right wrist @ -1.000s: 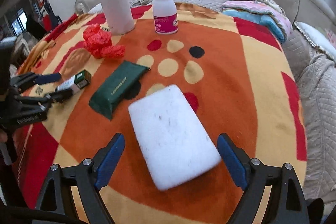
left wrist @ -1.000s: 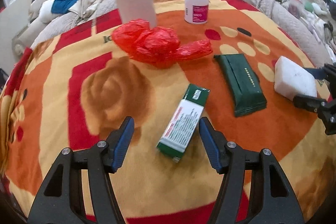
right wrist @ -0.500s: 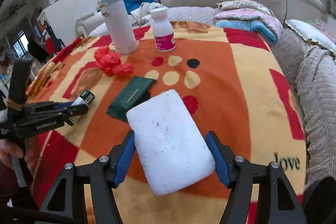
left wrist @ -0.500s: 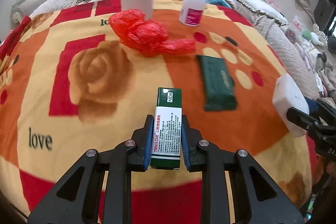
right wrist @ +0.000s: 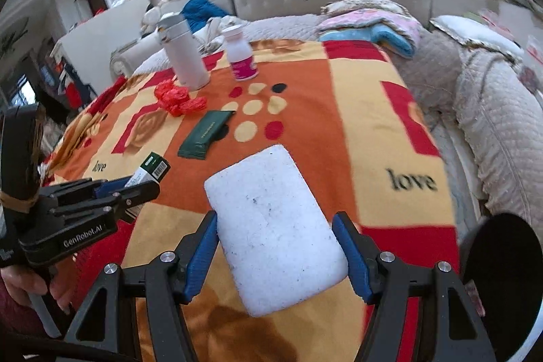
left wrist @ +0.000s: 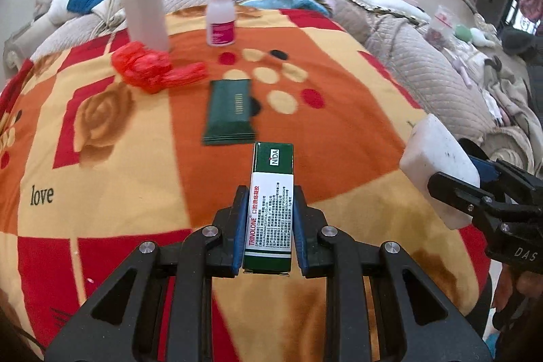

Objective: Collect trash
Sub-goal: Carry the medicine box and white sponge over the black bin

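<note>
Already two pieces are in hand. Green-and-white medicine box (left wrist: pixel 271 209): pinched between the blue pads of the left hand-held gripper (left wrist: pixel 269 226), held lengthwise, lifted clear of the blanket. White foam block (right wrist: pixel 275 226): gripped across its width by the right hand-held gripper (right wrist: pixel 276 255), jaws set wide around it and pressing both long sides; also off the surface. In the left wrist view the block shows at the right edge, sticking out past the black jaws.

Left on the patterned blanket (left wrist: pixel 101 192): crumpled red plastic bag (left wrist: pixel 152 70), lying just beside the white thermos bottle (left wrist: pixel 144 2); dark green tissue pack (left wrist: pixel 232 112), flat, near the middle. Both look like trash candidates, untouched.

White pill bottle with pink label (left wrist: pixel 221 14) stands upright near the thermos; probably keepers, not trash — a guess only.

No bin clearly seen. A dark round shape (right wrist: pixel 502 277) sits at the lower right of the right wrist view; cannot tell what it is.

Judgement: pickup done for two items, drop-off not yet done, at least two pieces remaining. Roughly the first half.
</note>
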Action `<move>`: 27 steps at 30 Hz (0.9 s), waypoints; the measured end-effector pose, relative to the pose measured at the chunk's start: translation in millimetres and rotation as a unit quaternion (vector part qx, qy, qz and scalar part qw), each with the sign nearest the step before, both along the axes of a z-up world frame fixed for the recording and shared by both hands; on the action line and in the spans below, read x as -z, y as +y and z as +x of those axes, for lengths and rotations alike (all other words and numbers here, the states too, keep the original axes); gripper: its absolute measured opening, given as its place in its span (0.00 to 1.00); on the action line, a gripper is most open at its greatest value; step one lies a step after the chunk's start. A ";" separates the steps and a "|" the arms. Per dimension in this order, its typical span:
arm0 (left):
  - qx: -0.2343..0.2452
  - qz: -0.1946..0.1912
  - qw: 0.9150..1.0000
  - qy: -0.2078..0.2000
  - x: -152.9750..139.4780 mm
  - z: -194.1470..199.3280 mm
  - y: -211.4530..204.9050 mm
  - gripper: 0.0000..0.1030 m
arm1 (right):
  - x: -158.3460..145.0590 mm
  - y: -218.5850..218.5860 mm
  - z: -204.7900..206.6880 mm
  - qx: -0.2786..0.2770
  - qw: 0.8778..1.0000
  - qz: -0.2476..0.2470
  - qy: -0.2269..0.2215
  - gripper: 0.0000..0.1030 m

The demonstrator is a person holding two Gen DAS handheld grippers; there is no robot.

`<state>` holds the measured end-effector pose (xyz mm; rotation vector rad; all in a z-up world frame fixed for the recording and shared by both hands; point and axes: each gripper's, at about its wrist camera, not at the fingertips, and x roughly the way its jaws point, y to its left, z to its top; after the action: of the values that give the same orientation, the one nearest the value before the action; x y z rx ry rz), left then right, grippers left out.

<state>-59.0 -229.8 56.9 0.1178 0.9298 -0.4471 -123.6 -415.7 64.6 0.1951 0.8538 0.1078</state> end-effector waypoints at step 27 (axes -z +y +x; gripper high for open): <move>0.133 0.002 0.991 0.000 -7.9 -53.8 -168.8 0.21 | 3.9 -158.2 -93.5 0.171 0.985 0.011 0.002 0.64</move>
<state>-112.9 -398.7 64.8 0.2475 0.9188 -0.6914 -217.1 -573.9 60.7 0.3591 0.8118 -0.2045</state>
